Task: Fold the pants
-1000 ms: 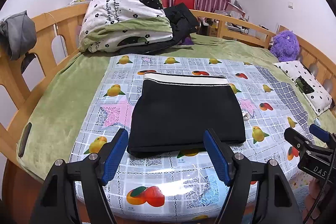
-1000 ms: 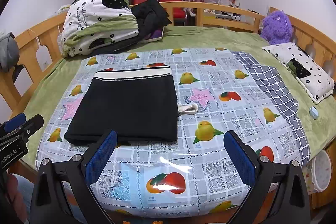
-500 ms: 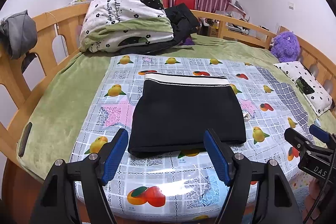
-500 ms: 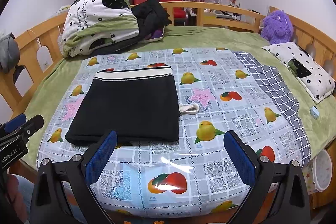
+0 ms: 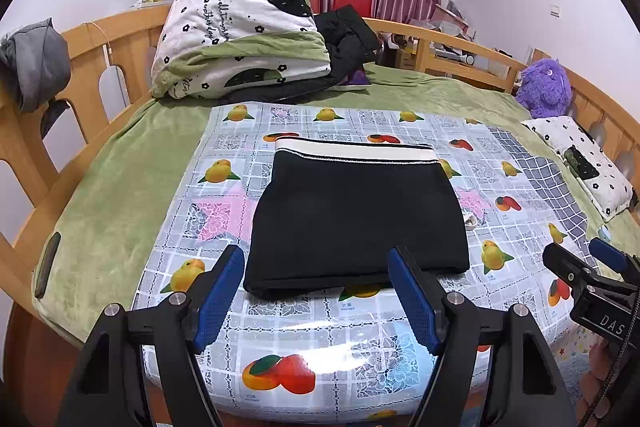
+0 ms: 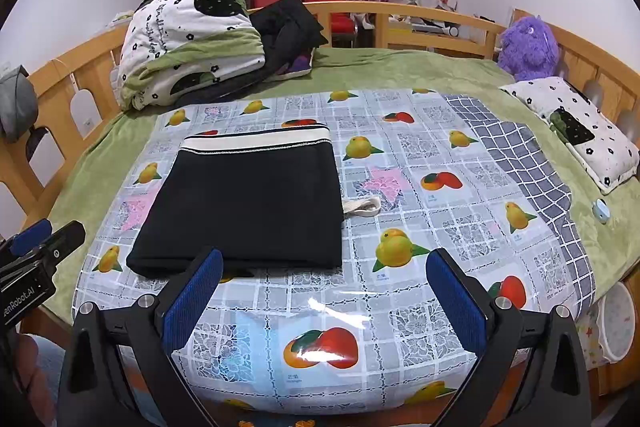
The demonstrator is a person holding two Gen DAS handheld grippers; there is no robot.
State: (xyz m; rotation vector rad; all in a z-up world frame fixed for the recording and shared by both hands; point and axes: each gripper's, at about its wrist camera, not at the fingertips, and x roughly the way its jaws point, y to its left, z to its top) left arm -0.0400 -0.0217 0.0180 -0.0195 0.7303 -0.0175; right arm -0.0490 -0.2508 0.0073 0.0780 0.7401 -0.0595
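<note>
The black pants (image 5: 356, 215) lie folded into a flat rectangle on the fruit-print plastic cloth (image 5: 320, 339), white waistband at the far edge; they also show in the right wrist view (image 6: 248, 203). A white drawstring loop (image 6: 362, 206) pokes out at their right side. My left gripper (image 5: 318, 291) is open and empty, just short of the pants' near edge. My right gripper (image 6: 326, 299) is open and empty, near the pants' near right corner. Each gripper shows at the edge of the other's view.
A folded white-and-green quilt (image 5: 240, 31) and dark clothes (image 5: 348, 31) sit at the back left. A purple plush toy (image 5: 546, 87) and a small spotted pillow (image 5: 584, 163) lie at the right. Wooden rails (image 5: 120, 43) ring the bed. A dark phone (image 5: 47, 263) lies at the left.
Almost nothing has changed. Both grippers stay open and hover at the pants' near edge, and the pants lie still.
</note>
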